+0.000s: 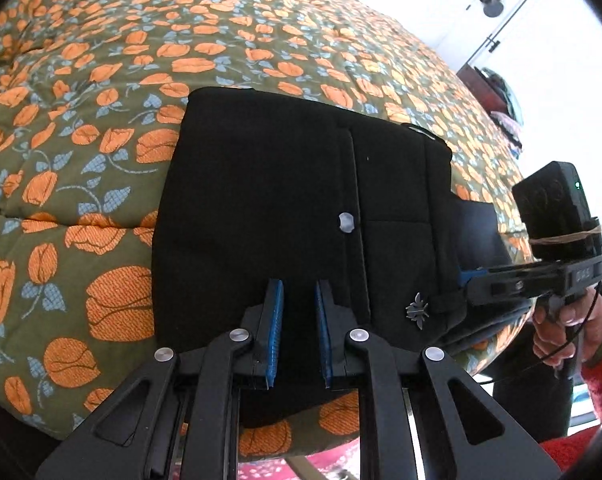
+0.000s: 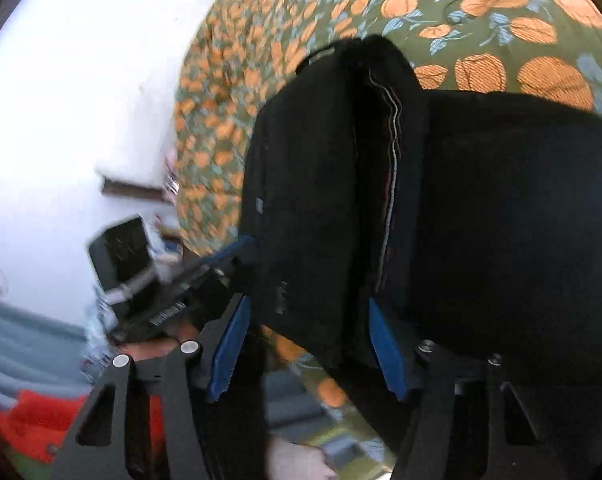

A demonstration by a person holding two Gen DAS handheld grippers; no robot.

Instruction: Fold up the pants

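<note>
Black pants [image 1: 269, 184] lie folded into a compact rectangle on the floral bedspread, with a button and a small metal emblem showing. My left gripper [image 1: 299, 292] hovers over the near edge of the pants, jaws a little apart, nothing between them. My right gripper [image 1: 471, 276] comes in from the right at the waistband end. In the right wrist view the right gripper [image 2: 307, 312] is open, its blue pads either side of a raised fold of the pants [image 2: 481, 208]. The left gripper [image 2: 237, 252] shows at the left edge of the pants.
The bedspread [image 1: 81, 128] is green with orange flowers and blue leaves and covers the whole bed. The bed's right edge drops off near a white wall and a door [image 1: 497, 16]. A hand in a red sleeve [image 1: 573, 320] holds the right gripper.
</note>
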